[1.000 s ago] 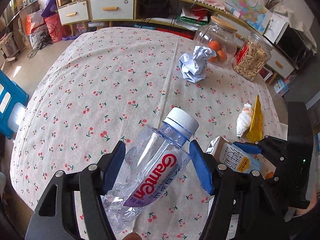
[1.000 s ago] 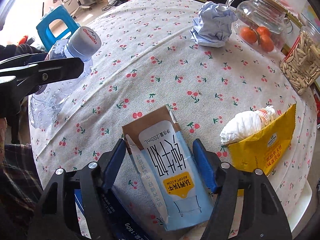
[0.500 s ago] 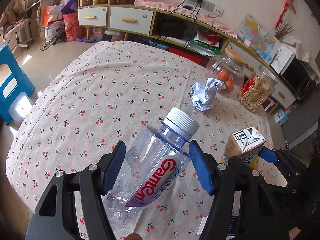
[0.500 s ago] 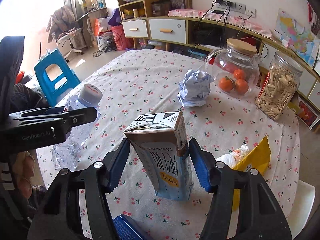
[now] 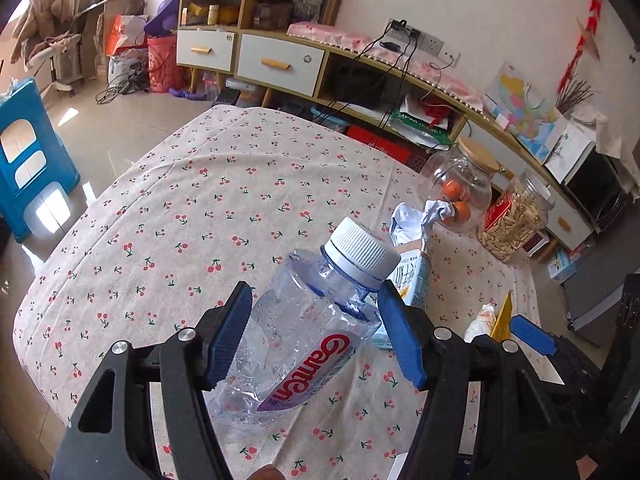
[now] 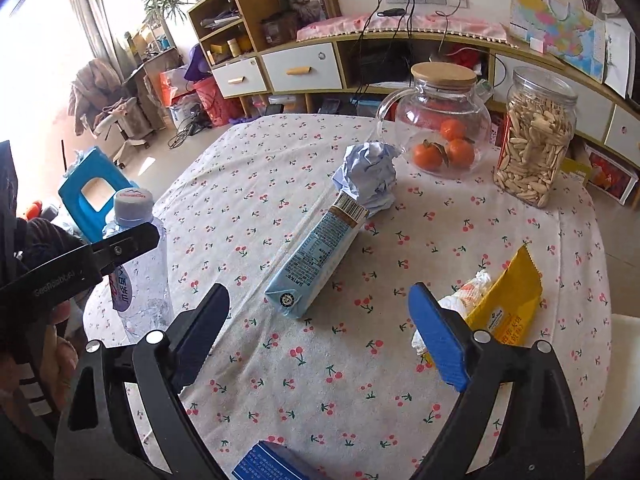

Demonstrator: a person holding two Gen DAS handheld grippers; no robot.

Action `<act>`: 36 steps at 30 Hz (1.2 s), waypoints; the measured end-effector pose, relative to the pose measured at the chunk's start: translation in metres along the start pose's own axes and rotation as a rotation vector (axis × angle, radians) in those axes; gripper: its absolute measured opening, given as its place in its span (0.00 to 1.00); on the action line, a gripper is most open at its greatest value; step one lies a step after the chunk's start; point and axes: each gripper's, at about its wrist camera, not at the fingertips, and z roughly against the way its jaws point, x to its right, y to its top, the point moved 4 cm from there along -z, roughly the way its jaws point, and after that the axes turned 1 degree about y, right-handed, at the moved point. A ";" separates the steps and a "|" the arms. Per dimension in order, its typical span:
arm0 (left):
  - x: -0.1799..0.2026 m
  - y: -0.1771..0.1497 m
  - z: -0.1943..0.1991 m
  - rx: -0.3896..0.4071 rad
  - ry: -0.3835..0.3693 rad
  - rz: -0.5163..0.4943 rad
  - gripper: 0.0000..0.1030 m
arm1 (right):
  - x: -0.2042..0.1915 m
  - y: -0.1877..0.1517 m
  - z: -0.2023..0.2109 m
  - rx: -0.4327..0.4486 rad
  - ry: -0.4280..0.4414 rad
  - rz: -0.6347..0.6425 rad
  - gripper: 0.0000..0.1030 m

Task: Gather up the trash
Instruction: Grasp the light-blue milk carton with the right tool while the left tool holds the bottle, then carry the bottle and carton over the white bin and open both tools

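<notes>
The left hand-held gripper (image 5: 316, 332) tilts down and pinches the bottle (image 5: 304, 336) above the bench (image 5: 160, 216). The right hand-held gripper (image 6: 320, 332) tilts down too, jaws opening, nothing between them – the carton (image 6: 316, 256) lies just past them. The bottle's bottom is hidden.

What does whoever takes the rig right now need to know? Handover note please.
Left gripper: shut on the crushed water bottle, held above the table.
Right gripper: jaws opening, nothing between them.
Milk carton lies on its side on the cloth, next to the crumpled paper ball. Yellow wrapper with white wad at right.
Done: bottle picked up.
Left: carton, paper ball, wrapper, wad. No bin in view.
</notes>
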 end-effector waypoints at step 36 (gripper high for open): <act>-0.005 0.009 0.031 0.076 -0.014 0.036 0.58 | 0.001 0.021 0.025 0.117 -0.165 -0.083 0.54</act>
